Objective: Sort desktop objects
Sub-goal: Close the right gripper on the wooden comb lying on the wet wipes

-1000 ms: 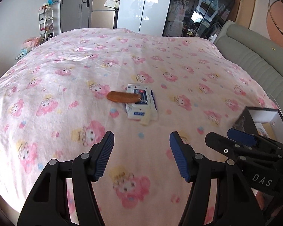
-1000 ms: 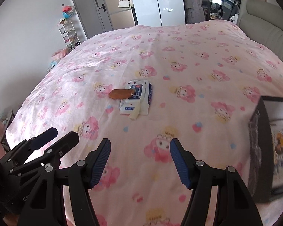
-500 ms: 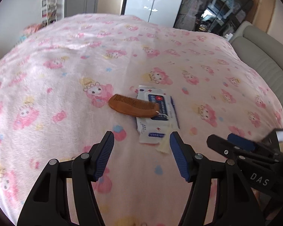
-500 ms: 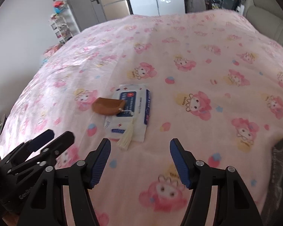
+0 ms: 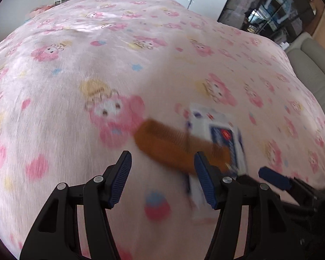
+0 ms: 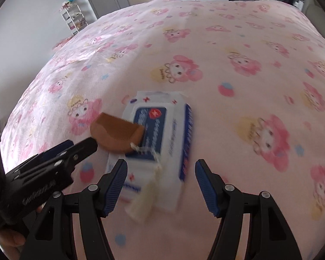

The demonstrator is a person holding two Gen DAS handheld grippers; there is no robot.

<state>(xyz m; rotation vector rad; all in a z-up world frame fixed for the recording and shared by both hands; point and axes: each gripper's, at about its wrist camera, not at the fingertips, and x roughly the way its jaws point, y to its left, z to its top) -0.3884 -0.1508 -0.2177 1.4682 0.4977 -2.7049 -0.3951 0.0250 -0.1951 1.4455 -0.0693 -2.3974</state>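
Left wrist view: our left gripper [image 5: 162, 178] above pink cartoon-print bedspread [image 5: 75, 69], jaws closing, nothing between pads. Brown wooden comb [image 5: 169, 143] lies just ahead, one end resting on white-and-blue wet-wipe pack [image 5: 225, 134]; both blurred. Grey headboard [image 5: 309, 65] at right edge.

Right wrist view: our right gripper [image 6: 161, 184] spread wide, empty, pack [image 6: 162, 130] beneath. Cream tassel [image 6: 145, 197] trails from comb [image 6: 117, 132] across pack. Left gripper [image 6: 75, 147] nears comb. White shelf rack [image 6: 74, 19] beyond bed.

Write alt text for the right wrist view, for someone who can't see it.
An open hand-held gripper hovers over a white and blue wipes pack on a pink cartoon-print blanket. A brown comb with a cream tassel lies partly across the pack; a second hand-held gripper reaches in from the left.
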